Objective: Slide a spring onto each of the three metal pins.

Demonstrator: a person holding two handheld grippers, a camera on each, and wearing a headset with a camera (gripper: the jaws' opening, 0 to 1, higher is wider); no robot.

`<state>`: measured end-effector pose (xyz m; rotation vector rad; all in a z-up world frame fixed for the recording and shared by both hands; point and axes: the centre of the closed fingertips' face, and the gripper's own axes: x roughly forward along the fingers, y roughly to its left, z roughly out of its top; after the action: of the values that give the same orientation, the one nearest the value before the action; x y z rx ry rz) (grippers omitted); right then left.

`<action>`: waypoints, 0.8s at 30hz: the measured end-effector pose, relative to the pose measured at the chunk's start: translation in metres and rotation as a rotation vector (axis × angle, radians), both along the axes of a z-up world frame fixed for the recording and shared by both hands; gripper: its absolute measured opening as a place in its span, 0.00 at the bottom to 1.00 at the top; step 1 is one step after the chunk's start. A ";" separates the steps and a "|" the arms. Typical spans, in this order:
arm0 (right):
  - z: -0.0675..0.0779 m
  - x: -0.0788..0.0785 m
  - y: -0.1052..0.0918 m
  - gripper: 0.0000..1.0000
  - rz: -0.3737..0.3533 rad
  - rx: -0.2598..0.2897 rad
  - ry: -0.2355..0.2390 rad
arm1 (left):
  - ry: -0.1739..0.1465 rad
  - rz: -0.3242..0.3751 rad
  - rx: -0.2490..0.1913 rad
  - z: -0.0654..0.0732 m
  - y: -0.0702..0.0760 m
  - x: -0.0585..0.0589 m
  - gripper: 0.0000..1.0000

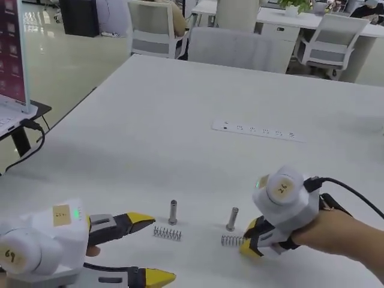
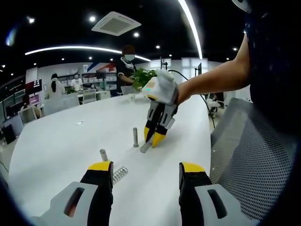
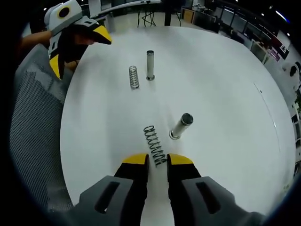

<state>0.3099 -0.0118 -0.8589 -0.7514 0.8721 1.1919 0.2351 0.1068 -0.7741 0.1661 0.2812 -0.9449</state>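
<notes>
Hovering wide open and empty, the left gripper [image 1: 163, 249] faces the left spring [image 1: 167, 233], which lies by the bare left pin [image 1: 173, 212] on the tabletop [image 1: 180, 120]. The right spring [image 1: 231, 240], by the bare right pin [image 1: 232, 218], ends between the right gripper's [image 1: 246, 240] narrowed jaws; whether they pinch it, I cannot tell. No spring is threaded yet.

Smooth, matt white workbench [image 1: 180, 120] top. The right pin [image 1: 232, 218] and the spring [image 1: 231, 240] beside it are bare grey metal, faintly shiny. The right gripper [image 1: 247, 248] has a white plastic shell.

An open-plan office: white desks [image 1: 180, 108], swivel chairs [image 1: 329, 36] (a potted plant [image 2: 141, 77] too) and a ceiling air-conditioning unit [image 2: 116, 23].
</notes>
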 end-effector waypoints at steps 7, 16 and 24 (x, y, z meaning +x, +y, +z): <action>0.000 0.000 0.000 0.10 0.015 -0.010 -0.009 | 0.000 -0.004 0.000 -0.001 0.000 0.000 0.51; 0.003 -0.007 0.001 0.09 0.044 0.000 -0.020 | 0.001 -0.020 0.002 0.000 -0.003 -0.001 0.50; 0.011 -0.017 0.002 0.09 0.072 0.001 -0.016 | 0.005 -0.047 0.000 0.000 -0.011 -0.002 0.48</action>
<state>0.2928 -0.0102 -0.8474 -0.7959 0.8370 1.2482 0.2335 0.0956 -0.7745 0.1714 0.2833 -0.9921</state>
